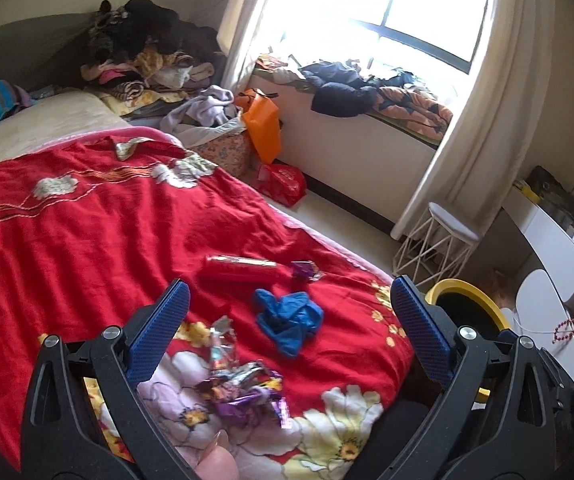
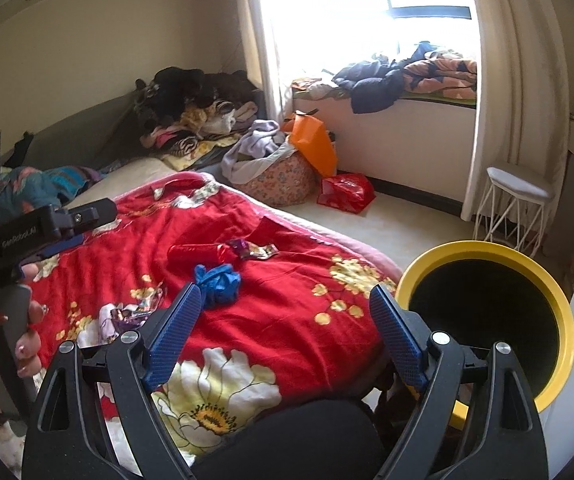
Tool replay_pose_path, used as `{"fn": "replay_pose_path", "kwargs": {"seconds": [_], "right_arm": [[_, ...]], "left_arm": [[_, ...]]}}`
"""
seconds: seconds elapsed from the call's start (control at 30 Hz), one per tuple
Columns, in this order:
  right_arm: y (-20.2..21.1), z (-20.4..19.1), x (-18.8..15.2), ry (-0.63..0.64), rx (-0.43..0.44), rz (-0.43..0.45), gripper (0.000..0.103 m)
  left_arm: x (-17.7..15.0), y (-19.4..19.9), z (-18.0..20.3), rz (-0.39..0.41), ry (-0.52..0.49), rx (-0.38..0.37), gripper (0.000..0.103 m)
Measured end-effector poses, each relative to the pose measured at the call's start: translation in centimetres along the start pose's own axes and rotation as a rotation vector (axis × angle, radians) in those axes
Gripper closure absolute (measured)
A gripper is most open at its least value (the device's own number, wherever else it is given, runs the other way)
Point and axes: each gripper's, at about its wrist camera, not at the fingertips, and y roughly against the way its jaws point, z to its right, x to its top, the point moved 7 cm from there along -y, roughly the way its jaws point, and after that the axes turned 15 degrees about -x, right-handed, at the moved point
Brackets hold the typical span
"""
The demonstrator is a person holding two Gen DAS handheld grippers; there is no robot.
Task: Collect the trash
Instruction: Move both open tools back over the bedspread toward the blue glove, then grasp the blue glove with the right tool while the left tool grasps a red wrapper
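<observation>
Both claws stand wide apart with nothing between their blue pads: the left claw (image 1: pixel 287 312) hangs over the red floral bedspread (image 1: pixel 87 220), the right claw (image 2: pixel 285 312) over its near corner, beside the yellow-rimmed bin (image 2: pixel 487 248) at three o'clock. Each points forward and slantwise down at the bed. A hand (image 2: pixel 11 320) grips the left tool's handle at nine o'clock in the right view.

Trash lies scattered on the bedspread. Crumpled foil wrappers (image 1: pixel 243 384) sit nearest, at six o'clock between the left pads; a bunched blue glove (image 1: pixel 287 316) lies just beyond; a red tube-shaped packet (image 1: pixel 239 270) and a purple wrapper (image 1: pixel 305 270) lie at twelve o'clock.

All of it looks light. Foil should crush and may slip, so pinch the thickest bunch. Soft glove: take its middle wad, clear of the cloth beneath. The packet seems stiffer; grip across its middle.
</observation>
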Motion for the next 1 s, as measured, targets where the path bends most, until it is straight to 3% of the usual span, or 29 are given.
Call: {"fn": "replay_pose_path", "kwargs": {"seconds": [0.63, 0.8, 1.0], "right_arm": [[-2.3, -5.2, -0.5, 0.104, 0.051, -0.043, 0.02], [-4.0, -5.5, -0.4, 0.084, 0.059, -0.08, 0.02], [-6.0, -6.1, -0.3, 0.087, 0.067, -0.113, 0.02]], "left_arm": [[-2.2, 3.4, -8.0, -0.037, 0.103, 0.079, 0.011], [-3.8, 3.2, -9.2, -0.092, 0.137, 0.057, 0.034], [-5.4, 2.2, -9.8, -0.153, 0.218, -0.026, 0.057]]}}
